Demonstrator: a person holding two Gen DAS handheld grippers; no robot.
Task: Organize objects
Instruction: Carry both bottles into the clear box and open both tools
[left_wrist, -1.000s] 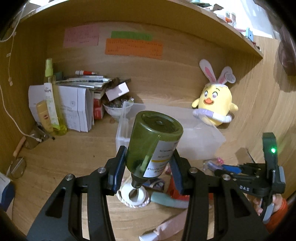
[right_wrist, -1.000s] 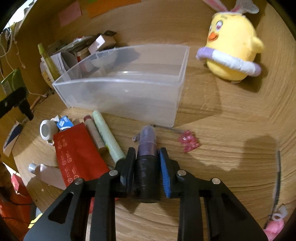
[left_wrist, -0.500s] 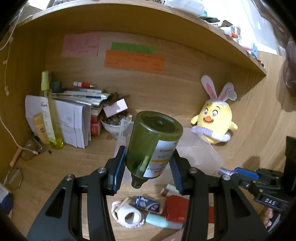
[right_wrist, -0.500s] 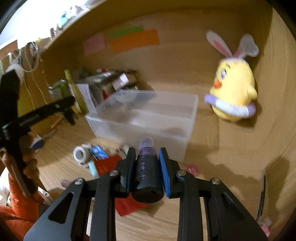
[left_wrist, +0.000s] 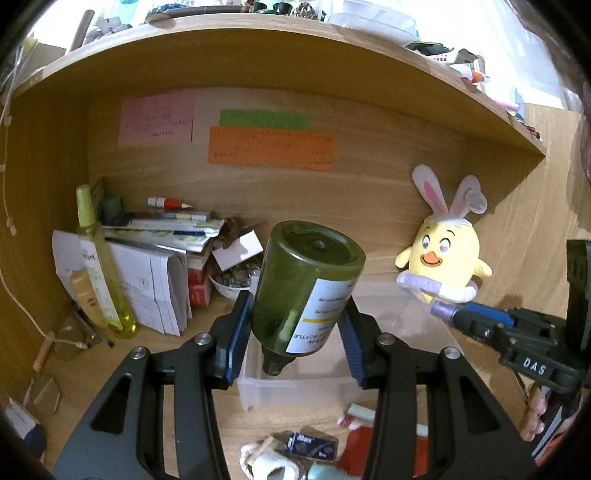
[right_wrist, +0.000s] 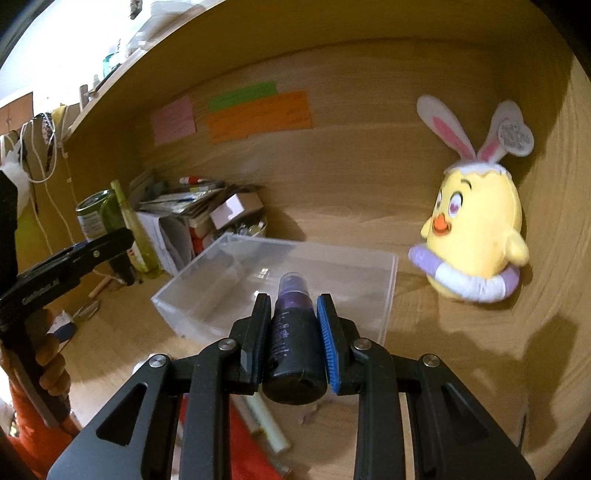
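Green bottle clamped in left gripper, base toward the camera, cap pointing down and back, held clear of the desk above the near wall of the clear plastic bin. Gripped across the body, probably so the label side and cap stay free for a drop into the bin.

Dark spray bottle pinched between the pads of right gripper, purple cap leading, aimed over the bin from its near long side. Held by the barrel, nozzle forward, likely to slide in lengthwise.

Bin standing mid-desk, apparently empty, open top facing both tools: the evident destination.

Loose items left at the near edge of the desk: red packet, small box, tape roll. Plush chick parked against the back wall toward the right corner, out of the way. Papers and tall yellow bottle crowding the back left corner.
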